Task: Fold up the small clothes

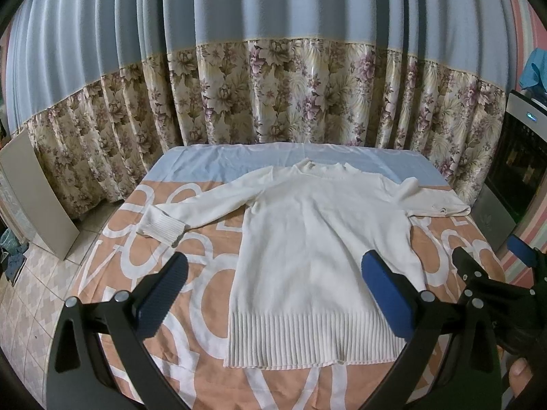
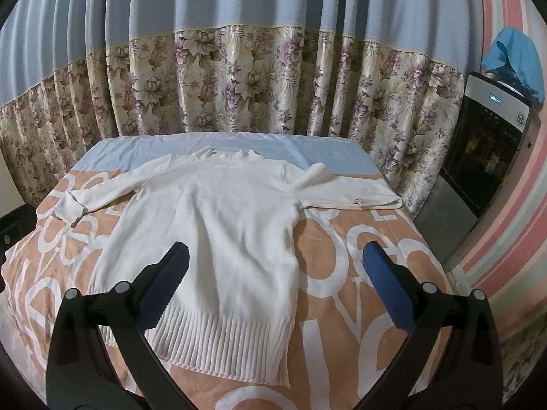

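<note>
A white knit sweater (image 1: 318,239) lies flat on the table, ribbed hem nearest me and collar at the far end. Its left sleeve stretches out to a ribbed cuff (image 1: 160,229); the right sleeve is folded near the table's far right edge. My left gripper (image 1: 273,266) hovers open above the lower body of the sweater, holding nothing. In the right wrist view the same sweater (image 2: 212,225) sits left of centre, and my right gripper (image 2: 275,259) is open over its right side, also empty. The right gripper (image 1: 489,263) shows at the right edge of the left wrist view.
The table wears an orange and white patterned cloth (image 2: 359,273) with a pale blue band at the far end. Floral curtains (image 1: 273,92) hang behind. A dark appliance (image 2: 485,157) with a blue cloth on top stands at the right. A beige board (image 1: 37,201) leans at the left over tiled floor.
</note>
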Demonstrator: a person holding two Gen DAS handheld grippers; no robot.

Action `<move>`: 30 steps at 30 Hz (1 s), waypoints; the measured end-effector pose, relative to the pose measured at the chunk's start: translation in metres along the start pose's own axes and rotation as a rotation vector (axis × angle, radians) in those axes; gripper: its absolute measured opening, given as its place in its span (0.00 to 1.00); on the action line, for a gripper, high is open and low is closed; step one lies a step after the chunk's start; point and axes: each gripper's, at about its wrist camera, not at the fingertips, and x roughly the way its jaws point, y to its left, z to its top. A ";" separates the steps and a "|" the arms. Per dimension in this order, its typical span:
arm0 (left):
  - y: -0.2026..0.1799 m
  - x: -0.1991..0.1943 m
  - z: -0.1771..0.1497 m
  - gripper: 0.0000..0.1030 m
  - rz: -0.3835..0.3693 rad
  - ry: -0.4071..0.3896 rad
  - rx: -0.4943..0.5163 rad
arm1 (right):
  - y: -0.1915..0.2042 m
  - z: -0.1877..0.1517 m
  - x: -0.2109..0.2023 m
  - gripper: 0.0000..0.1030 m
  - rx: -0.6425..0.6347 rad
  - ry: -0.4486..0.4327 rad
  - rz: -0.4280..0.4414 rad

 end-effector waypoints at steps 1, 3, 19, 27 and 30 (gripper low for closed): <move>0.000 -0.001 0.000 0.98 0.000 0.000 0.001 | 0.000 0.001 0.000 0.97 0.000 0.001 0.001; 0.000 -0.001 0.000 0.98 0.000 0.001 0.000 | -0.001 0.002 0.000 0.97 0.000 0.001 0.002; -0.003 0.004 0.000 0.98 -0.005 0.007 0.000 | -0.001 0.000 0.005 0.97 -0.001 0.006 0.000; -0.002 0.005 -0.002 0.98 -0.005 0.010 0.002 | -0.002 -0.006 0.013 0.97 -0.004 0.013 0.000; -0.002 0.006 -0.002 0.98 -0.006 0.010 0.001 | -0.001 -0.007 0.013 0.97 -0.004 0.013 0.000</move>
